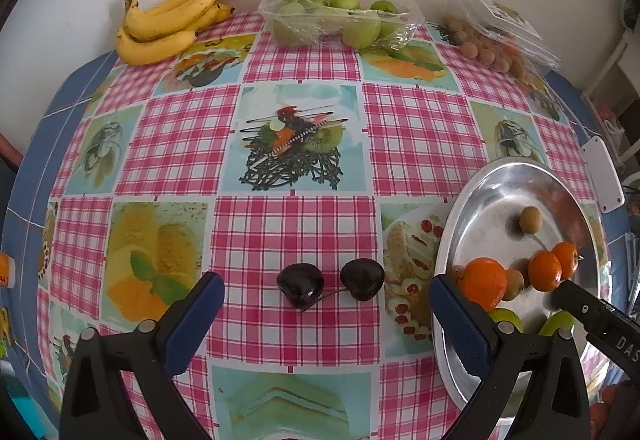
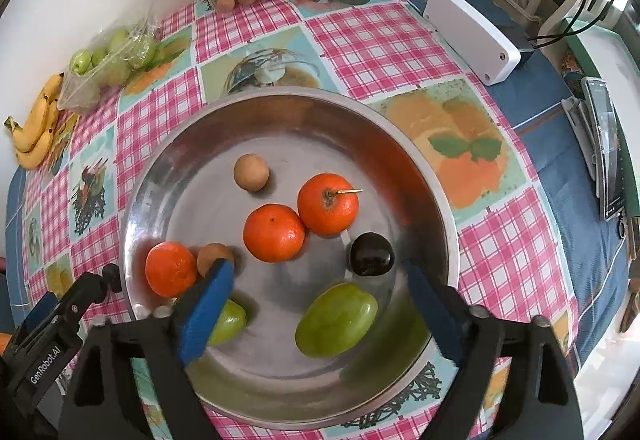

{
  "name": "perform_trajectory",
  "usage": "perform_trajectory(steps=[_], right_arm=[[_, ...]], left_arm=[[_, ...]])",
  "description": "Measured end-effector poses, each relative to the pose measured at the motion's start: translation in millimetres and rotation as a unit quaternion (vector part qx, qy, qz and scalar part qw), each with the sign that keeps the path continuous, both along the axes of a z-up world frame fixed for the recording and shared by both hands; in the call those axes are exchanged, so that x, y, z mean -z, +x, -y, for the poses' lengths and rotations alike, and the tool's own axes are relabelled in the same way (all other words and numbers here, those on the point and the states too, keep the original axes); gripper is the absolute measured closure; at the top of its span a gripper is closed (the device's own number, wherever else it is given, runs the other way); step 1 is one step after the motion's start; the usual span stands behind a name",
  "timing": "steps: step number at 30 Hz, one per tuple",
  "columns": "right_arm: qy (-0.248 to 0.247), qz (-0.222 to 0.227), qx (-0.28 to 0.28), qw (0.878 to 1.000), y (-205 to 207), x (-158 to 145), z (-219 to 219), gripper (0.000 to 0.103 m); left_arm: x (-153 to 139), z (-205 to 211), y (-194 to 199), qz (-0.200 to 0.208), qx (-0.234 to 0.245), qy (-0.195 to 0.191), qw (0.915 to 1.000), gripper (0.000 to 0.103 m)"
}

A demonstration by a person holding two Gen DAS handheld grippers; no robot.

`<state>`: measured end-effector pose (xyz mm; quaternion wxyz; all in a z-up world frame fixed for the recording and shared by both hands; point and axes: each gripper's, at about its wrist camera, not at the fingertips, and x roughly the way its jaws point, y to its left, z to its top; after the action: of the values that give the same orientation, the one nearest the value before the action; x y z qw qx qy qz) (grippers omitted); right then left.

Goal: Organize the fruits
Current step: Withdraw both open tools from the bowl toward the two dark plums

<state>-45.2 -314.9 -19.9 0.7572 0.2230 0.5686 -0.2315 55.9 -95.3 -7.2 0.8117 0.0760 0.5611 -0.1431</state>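
Everything hangs on the metal plate [image 2: 424, 176], which sits on the tabletop [image 1: 280, 120] and already carries three tangerines [image 2: 274, 232], two brown longans [image 2: 251, 172], two green fruits [image 2: 336, 320] and one cherry [image 2: 372, 254].

The risk I see is rolling. The plate is smooth and shallow, and the round fruit lies loose on it, so a nudge from a jaw or a fruit dropped from above could set the tangerines knocking about and send a longan toward the rim. The right gripper [image 2: 320, 304] hovers low over the near side of the plate, its left jaw close in front of a longan and a green fruit, though I cannot tell if it touches them. The cherry lies free between its jaws, which stand spread wide and hold nothing.

Just left of the plate, two more cherries [image 1: 300, 285] rest on the tabletop with stems crossing. The left gripper [image 1: 326, 294] hangs above them, jaws fully spread and empty, one on each side of the pair. Closing on both at once could squeeze one out sideways, or bruise them.

Far behind the plate lie bananas [image 1: 168, 24] and two fruit punnets [image 1: 336, 14].
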Motion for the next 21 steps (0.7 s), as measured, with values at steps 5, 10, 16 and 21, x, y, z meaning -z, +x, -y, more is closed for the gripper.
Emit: perform_trajectory(steps=[5, 10, 16, 21], right_arm=[[-0.005, -0.001, -0.004, 1.0, -1.7, -4.8, -7.0, 0.013], [-0.01, -0.014, -0.023, 1.0, 1.5, -4.3, -23.7, 0.013], [-0.019, -0.015, -0.048, 0.999, 7.6, -9.7, -48.6, 0.013], [-0.016, -0.01, -0.08, 0.997, 20.1, -11.9, -74.9, 0.013]], left_arm=[[-4.4, -8.7, -0.6, 0.003, -0.005, -0.003, 1.0, 0.0], [-8.6, -23.4, 2.2, 0.004, -0.019, -0.012, 0.9997, 0.0], [-9.9, -44.7, 7.4, 0.004, -0.04, -0.016, 0.9991, 0.0], [-11.7, -72.2, 15.4, 0.003, -0.077, -0.024, 0.9968, 0.0]])
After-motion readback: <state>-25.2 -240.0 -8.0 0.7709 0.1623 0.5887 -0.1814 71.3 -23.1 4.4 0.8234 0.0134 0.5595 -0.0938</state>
